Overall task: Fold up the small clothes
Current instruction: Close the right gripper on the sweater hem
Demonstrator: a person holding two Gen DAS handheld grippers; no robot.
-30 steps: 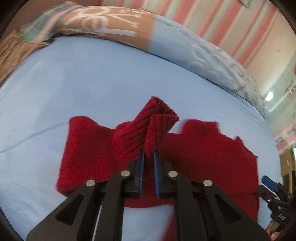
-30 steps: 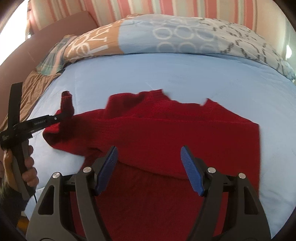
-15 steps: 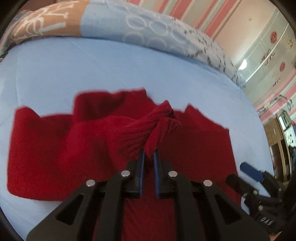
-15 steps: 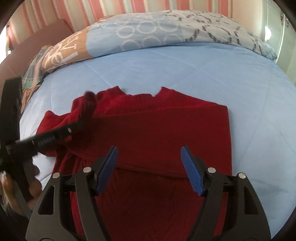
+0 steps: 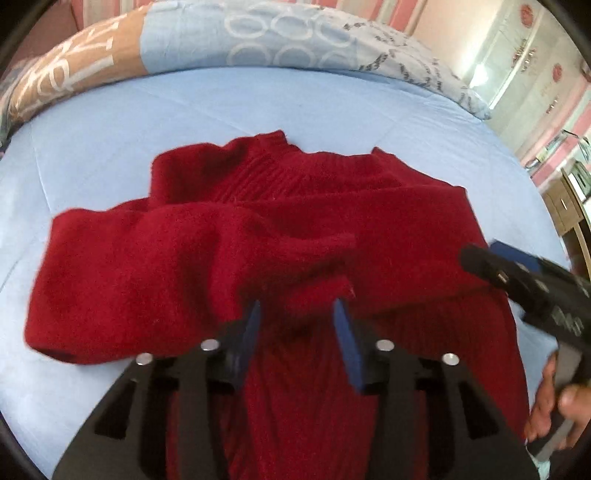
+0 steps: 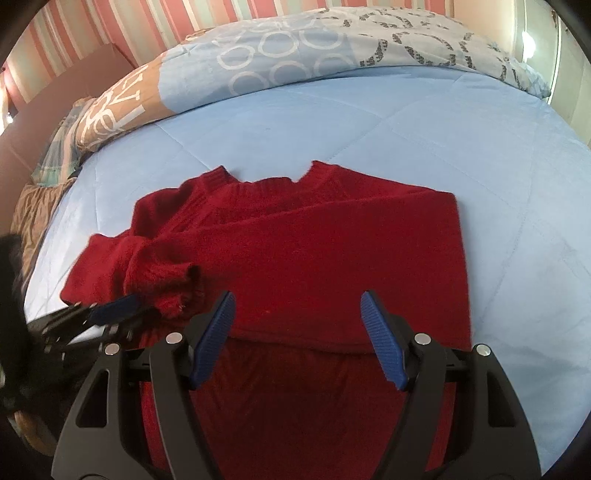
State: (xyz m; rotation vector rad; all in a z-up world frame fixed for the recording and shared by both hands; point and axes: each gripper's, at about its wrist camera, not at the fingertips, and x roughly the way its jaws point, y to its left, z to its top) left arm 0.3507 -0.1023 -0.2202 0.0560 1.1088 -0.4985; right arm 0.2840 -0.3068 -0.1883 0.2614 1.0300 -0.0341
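over the red sweater [image 5: 280, 236], left gripper [image 5: 295, 321] tilts downward, jaws seemingly just opened.

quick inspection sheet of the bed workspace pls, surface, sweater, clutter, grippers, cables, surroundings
surface: light blue quilted bedspread, smooth where bare.
job's things: red sweater lies flat, collar toward the pillows; both sleeves are folded across the chest, and the left sleeve's cuff lies bunched just ahead of the left gripper.
clutter: nothing seen on the bedspread besides the sweater.
grippers: left gripper has just been opening, its blue pads apart and not pressing on the cuff; right gripper is open over the sweater's lower half, holding nothing.
cables: nothing seen.
surroundings: patterned duvet bunched at the head of the bed, striped wall behind, wooden furniture at the side.
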